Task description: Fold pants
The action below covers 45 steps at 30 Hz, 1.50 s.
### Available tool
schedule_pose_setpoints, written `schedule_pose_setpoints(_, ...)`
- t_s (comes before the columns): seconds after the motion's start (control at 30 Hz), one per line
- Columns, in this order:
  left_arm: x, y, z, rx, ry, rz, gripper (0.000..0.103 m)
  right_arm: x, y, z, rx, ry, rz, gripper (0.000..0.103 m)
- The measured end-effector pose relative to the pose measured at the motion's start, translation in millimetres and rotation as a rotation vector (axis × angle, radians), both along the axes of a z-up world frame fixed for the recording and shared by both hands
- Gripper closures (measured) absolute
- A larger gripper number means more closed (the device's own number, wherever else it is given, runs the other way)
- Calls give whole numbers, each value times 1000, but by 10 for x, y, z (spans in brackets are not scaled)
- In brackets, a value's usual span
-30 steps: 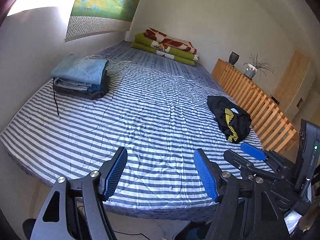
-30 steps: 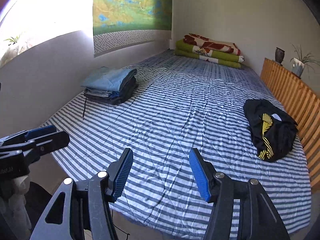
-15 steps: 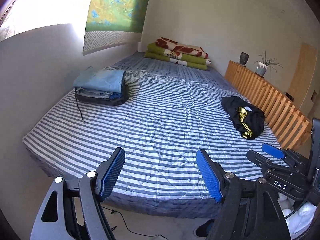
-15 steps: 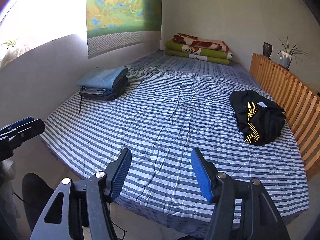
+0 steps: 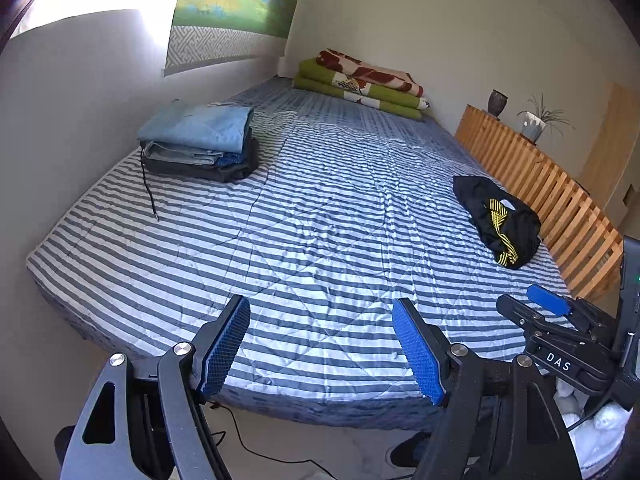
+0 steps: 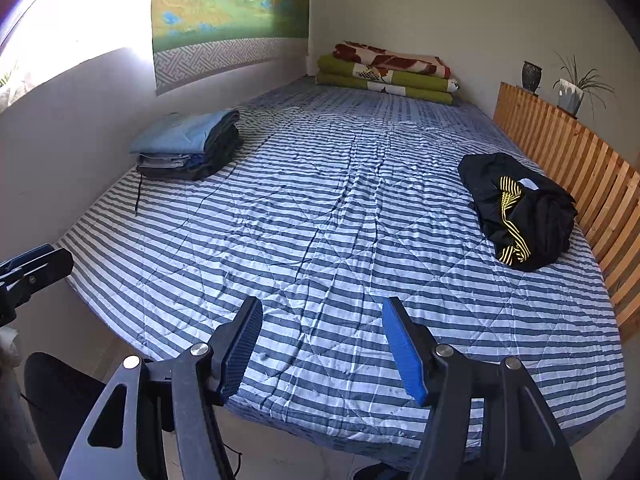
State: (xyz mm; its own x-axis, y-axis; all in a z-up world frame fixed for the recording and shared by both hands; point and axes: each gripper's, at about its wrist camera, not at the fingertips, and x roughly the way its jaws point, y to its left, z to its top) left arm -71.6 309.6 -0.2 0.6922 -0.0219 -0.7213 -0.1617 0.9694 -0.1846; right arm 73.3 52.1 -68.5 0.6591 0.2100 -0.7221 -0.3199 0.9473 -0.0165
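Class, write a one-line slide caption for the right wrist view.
Open right gripper hovers over the striped bed; crumpled black pants lie unfolded by the wooden rail, folded clothes stack at far left.

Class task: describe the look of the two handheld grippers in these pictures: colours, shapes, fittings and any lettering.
Both the left gripper and the right gripper have black angular frames with triangular cut-outs and silver round bolts. Their jaws carry long blue ribbed pads. In the left wrist view, the right gripper's side shows white letters "DAS". No sleeves are visible.
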Motion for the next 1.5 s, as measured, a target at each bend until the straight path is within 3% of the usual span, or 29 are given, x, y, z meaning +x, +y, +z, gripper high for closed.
schedule_pose_setpoints(0.57,275,-48,-277,1,55,-25,26,99,1,-55,-11,5,-12,45)
schedule_pose_setpoints(1.5,609,-82,-458,3,97,-43,26,277,-47,-231,-1,57,-36,45)
